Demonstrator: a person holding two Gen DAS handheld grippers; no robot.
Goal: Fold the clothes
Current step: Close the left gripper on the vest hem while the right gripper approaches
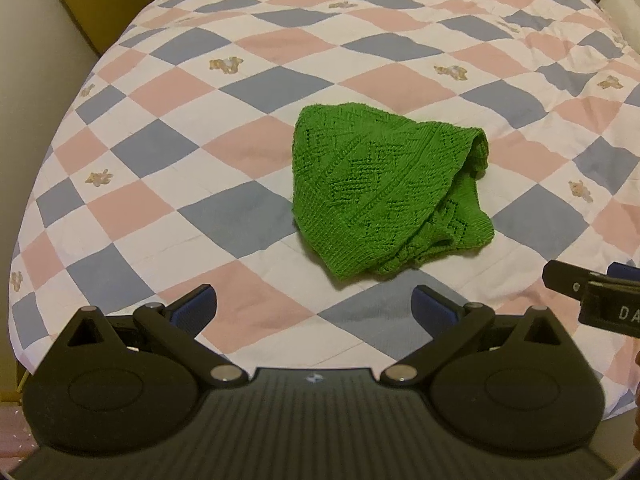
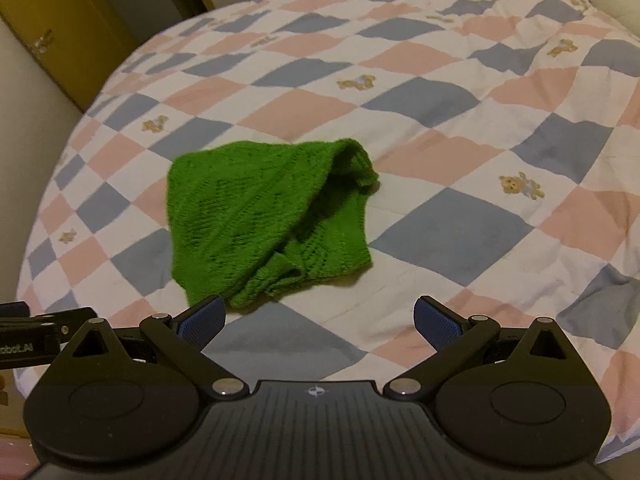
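Note:
A green knitted garment (image 1: 380, 192) lies in a loose folded heap on the checked quilt (image 1: 240, 152). In the right wrist view the same garment (image 2: 264, 220) sits just beyond my fingers, left of centre. My left gripper (image 1: 314, 306) hovers open in front of the heap with nothing between its blue pads (image 1: 194, 306). My right gripper (image 2: 318, 318) is open too and empty, its left pad (image 2: 202, 320) close to the garment's near edge. The right gripper's body (image 1: 596, 300) shows at the right edge of the left wrist view.
The quilt (image 2: 460, 128) of pink, blue and white diamonds with small bear prints covers the bed. A yellow-brown cabinet (image 2: 52, 28) and a pale wall stand beyond the bed's far left edge. The bed's near edge drops off at lower left.

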